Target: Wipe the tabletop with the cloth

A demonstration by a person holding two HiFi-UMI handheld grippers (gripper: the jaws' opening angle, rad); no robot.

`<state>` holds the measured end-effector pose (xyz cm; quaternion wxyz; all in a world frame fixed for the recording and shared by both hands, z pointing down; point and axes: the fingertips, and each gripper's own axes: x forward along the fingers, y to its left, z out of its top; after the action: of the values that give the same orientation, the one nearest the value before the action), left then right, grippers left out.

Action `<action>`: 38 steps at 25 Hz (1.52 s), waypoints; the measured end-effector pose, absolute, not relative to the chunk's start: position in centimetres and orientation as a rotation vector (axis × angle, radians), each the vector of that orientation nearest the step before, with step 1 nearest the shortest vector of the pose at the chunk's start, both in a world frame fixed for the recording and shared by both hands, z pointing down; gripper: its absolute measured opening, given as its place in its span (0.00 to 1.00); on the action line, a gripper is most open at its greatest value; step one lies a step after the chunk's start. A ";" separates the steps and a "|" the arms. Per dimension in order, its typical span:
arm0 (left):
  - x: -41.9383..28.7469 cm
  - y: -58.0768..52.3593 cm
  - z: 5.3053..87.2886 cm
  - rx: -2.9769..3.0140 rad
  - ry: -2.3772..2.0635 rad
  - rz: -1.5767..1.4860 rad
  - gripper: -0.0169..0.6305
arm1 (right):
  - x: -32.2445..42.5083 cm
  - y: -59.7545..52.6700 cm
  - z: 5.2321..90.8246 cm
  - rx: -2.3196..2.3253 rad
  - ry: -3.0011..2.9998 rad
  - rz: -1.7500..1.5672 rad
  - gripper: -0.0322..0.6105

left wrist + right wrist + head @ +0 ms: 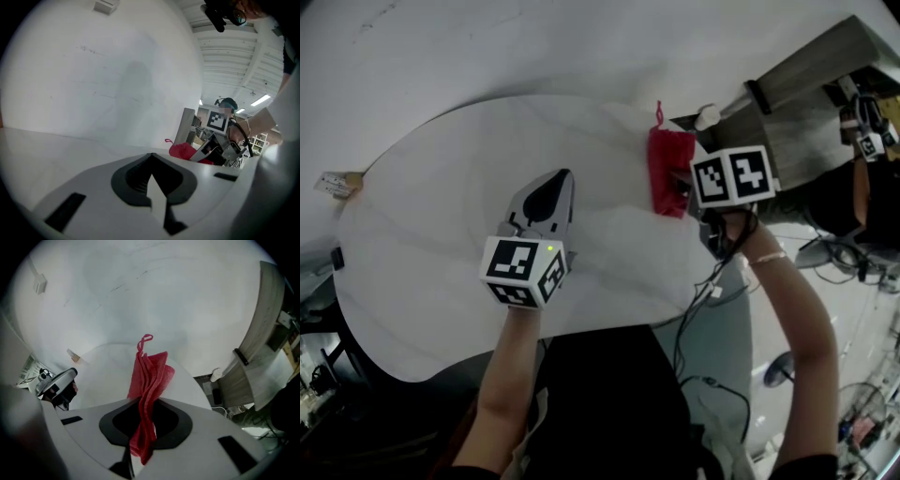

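A folded red cloth point(669, 169) with a small loop at its far end lies at the right edge of the round white tabletop point(441, 244). My right gripper point(686, 192) is shut on the cloth's near end; in the right gripper view the cloth point(149, 390) runs out between the closed jaws toward the table. My left gripper point(551, 190) hovers over the middle of the table, jaws shut with nothing in them. From the left gripper view the cloth point(183, 151) and the right gripper point(208, 145) show ahead to the right.
A small tag-like object point(336, 184) lies at the table's far left edge. A grey shelf or desk point(806, 103) stands to the right of the table. Cables point(712, 291) trail on the floor by the table's right side. A white wall is behind.
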<state>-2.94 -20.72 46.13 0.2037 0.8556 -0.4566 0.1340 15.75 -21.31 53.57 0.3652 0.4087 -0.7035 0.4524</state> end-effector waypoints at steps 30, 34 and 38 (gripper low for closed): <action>-10.6 -16.2 44.8 2.320 -1.430 0.338 0.03 | -1.3 -12.4 48.6 0.703 -2.093 1.327 0.13; -12.5 -14.6 45.2 2.301 -1.437 0.353 0.03 | -4.9 -10.8 50.7 0.695 -2.083 1.326 0.13; -13.5 -13.7 45.5 2.288 -1.438 0.355 0.03 | -5.4 -10.4 52.1 0.721 -2.040 1.305 0.13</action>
<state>-13.47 -13.73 45.52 0.2065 0.8213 -0.5163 0.1275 -5.45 -10.44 52.13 0.3026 0.2720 -0.7696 0.4921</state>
